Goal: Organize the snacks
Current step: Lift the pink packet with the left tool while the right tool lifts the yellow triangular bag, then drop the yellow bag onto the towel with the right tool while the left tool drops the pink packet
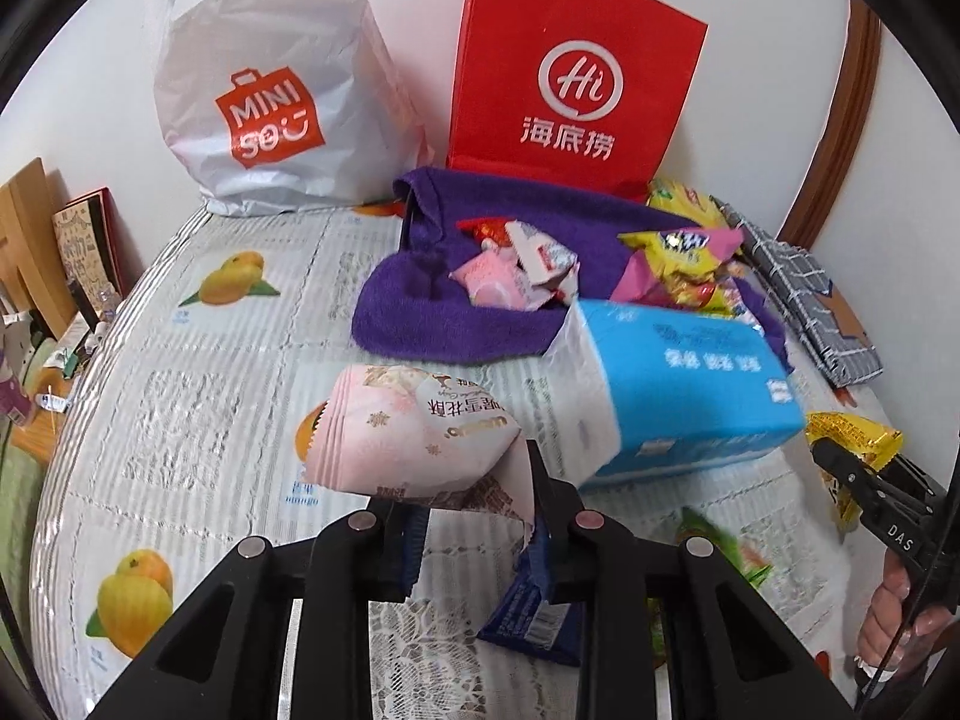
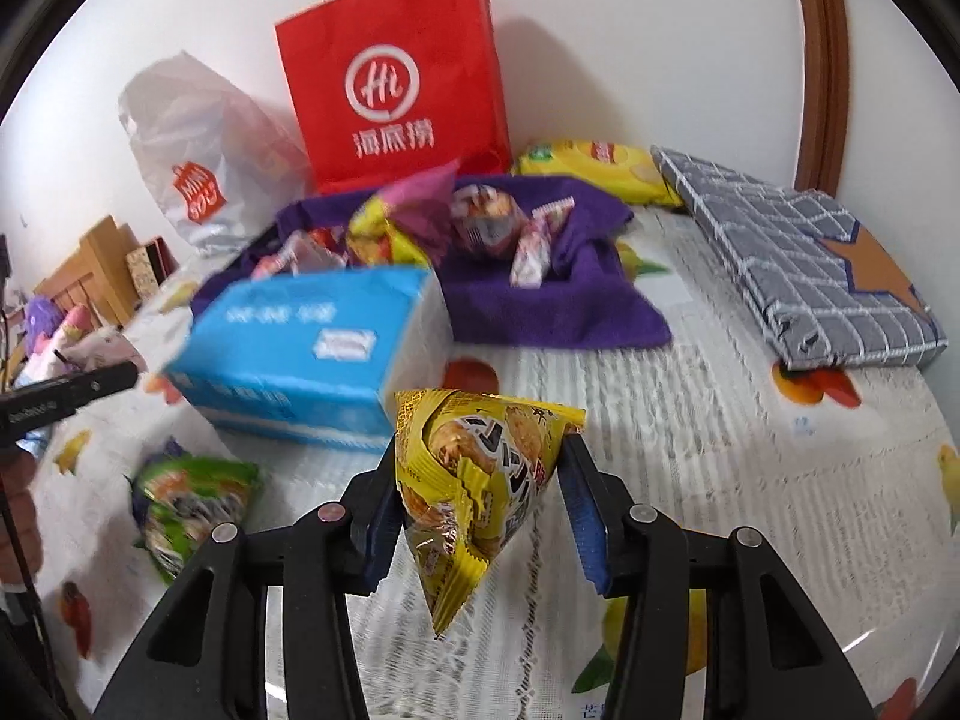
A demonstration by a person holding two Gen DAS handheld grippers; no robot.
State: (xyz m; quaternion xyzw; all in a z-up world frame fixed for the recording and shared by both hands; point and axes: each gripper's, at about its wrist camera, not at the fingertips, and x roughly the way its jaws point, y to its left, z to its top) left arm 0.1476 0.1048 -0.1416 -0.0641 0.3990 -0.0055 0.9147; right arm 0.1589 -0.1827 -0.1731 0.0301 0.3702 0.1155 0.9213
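Fingers (image 1: 534,480) of the left gripper (image 1: 474,516) are clamped on the near edge of a pink snack packet (image 1: 408,426), which hangs above the fruit-print bed cover (image 1: 198,420); a dark blue wrapper (image 1: 531,606) lies on the cover just beneath, at about 6 o'clock in the left wrist view. At 10 o'clock a white Miniso bag (image 1: 264,90) leans on the wall, and at 12 o'clock stands a red paper bag (image 1: 570,66).

Between them and the grippers, the purple towel (image 1: 414,318) already carries a pile of snacks (image 1: 516,270), so part of the gathering looks done. A blue tissue pack (image 1: 678,384) sits just in front of the towel, touching its near edge.

Further right, the right gripper (image 2: 480,480) has its fingers (image 2: 579,510) closed around a yellow snack packet (image 2: 474,486), held clear of the cover. What is left, as far as I can judge: both held packets must reach the pile, and a green snack bag (image 2: 192,504) at 8 o'clock in the right wrist view lies loose on the cover, as does the blue wrapper. A yellow chip bag (image 2: 594,171) at 1 o'clock rests beside the towel, next to a folded grey checked cloth (image 2: 798,264).
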